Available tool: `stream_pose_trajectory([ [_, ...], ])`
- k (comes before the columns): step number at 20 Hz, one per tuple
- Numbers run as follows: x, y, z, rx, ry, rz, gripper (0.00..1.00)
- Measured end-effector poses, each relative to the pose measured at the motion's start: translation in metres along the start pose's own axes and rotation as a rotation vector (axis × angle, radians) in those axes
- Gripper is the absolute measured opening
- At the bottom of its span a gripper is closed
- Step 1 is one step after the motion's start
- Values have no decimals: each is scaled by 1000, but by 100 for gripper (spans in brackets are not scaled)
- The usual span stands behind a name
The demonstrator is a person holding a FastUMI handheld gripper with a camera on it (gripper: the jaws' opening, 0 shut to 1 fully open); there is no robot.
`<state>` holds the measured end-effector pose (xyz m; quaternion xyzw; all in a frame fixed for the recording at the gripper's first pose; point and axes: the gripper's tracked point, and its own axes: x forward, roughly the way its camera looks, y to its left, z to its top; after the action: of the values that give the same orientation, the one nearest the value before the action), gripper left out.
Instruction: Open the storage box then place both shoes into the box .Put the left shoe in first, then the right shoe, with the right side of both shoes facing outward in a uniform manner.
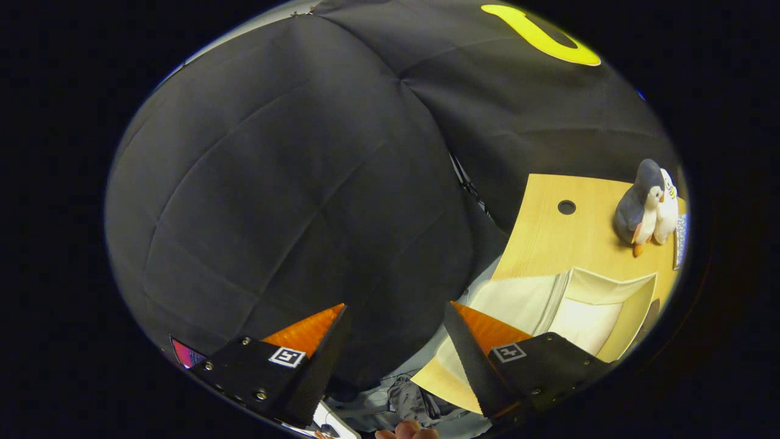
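Note:
My gripper (396, 317) is open, with nothing between its fingers, and it points mostly at the black cloth wall. Off to the right, just beyond the right finger (481, 341), stands a whitish storage box (585, 305) on a wooden table (548, 238); its lid looks swung open and the pale inside shows. Between the fingers and lower down lies a greyish shoe-like thing (414, 399), partly hidden; I cannot tell which shoe it is.
A grey and white plush penguin (646, 204) sits at the far side of the table, past the box. A round hole (566, 207) is in the tabletop. A person's fingertips (407, 431) show below the fingers.

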<state>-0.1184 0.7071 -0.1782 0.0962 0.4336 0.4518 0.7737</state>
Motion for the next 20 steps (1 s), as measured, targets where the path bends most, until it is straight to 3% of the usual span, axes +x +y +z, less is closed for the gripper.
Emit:
stream_pose_trajectory([
  [6, -76, -28, 29, -63, -85, -13, 95],
  [12, -158, -87, 50, -89, -180, -88, 95],
  [20, -232, -186, 36, -110, -241, -215, 95],
])
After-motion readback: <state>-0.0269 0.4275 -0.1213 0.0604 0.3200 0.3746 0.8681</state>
